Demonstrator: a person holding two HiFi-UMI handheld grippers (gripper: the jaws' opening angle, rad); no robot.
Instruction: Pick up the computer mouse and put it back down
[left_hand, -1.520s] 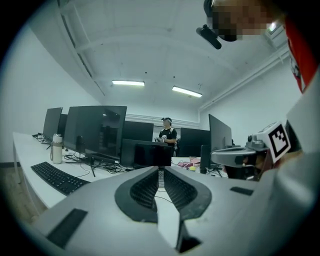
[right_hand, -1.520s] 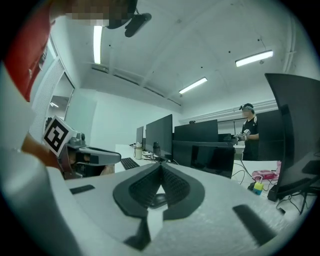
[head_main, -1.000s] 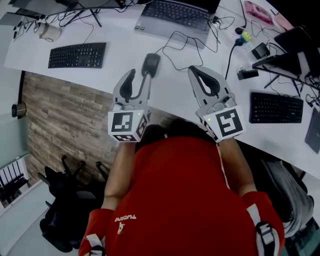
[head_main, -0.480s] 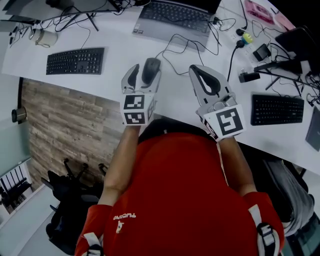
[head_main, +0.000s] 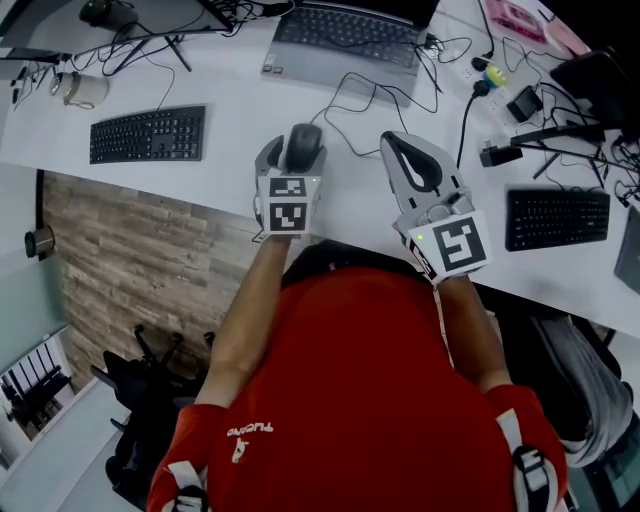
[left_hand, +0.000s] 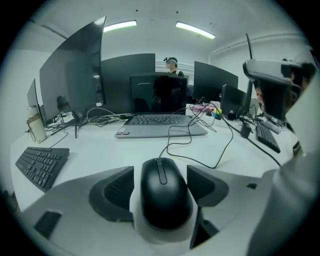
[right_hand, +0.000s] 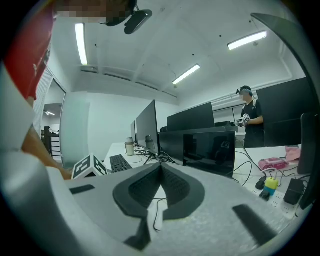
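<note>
A black wired computer mouse (head_main: 304, 143) (left_hand: 165, 195) rests on the white desk (head_main: 230, 150) near its front edge, its cable running off toward the laptop. My left gripper (head_main: 298, 152) (left_hand: 161, 172) points down over it. Its jaws are opening and stand on either side of the mouse, with a thin gap showing at each pad. To the right, my right gripper (head_main: 392, 138) (right_hand: 161, 165) hovers above the desk with its tips together and nothing in it.
A grey laptop (head_main: 345, 35) lies behind the mouse. One black keyboard (head_main: 147, 133) sits at the left, another (head_main: 556, 217) at the right. Cables, a power strip (head_main: 487, 72) and monitors crowd the back. A cup (head_main: 80, 88) stands far left.
My left gripper has moved forward and down onto the mouse and spread its jaws, which now straddle it. The right gripper has hardly moved.
</note>
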